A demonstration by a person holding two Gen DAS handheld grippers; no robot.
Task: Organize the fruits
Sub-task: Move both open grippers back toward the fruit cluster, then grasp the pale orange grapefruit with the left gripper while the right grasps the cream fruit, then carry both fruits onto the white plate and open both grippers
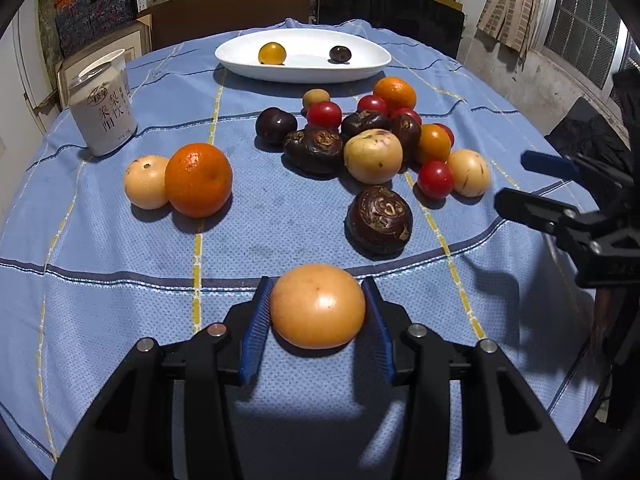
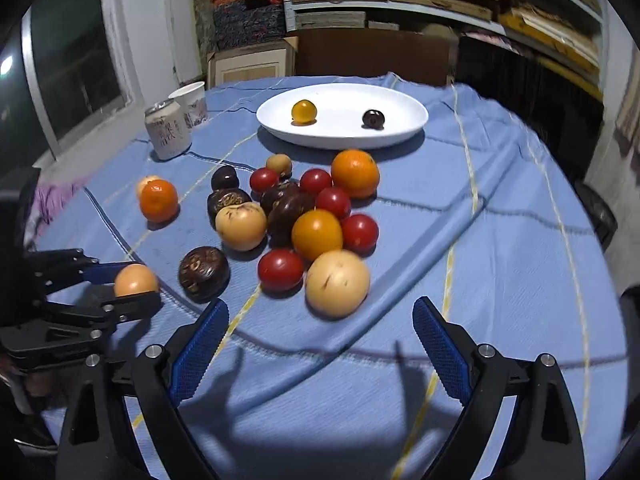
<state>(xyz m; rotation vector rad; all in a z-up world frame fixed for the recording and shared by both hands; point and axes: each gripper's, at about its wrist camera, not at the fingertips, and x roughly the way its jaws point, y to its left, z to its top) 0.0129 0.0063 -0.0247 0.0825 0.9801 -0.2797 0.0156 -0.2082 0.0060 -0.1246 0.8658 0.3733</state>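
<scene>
The left gripper [image 1: 318, 312] is clamping a pale orange fruit [image 1: 318, 306] between its blue pads, the fruit sitting on the blue tablecloth [image 1: 120, 320] at six o'clock from the main fruit pile [image 1: 372, 140]. It is gripping across the fruit's widest part, probably so the fruit cannot roll out. The right gripper [image 2: 320, 344] is hanging with its jaws apart and holding nothing, just short of the pile, likely waiting its turn. The white dish [image 1: 240, 60] is waiting at twelve o'clock, already carrying two small fruits, so it looks like the destination.
</scene>
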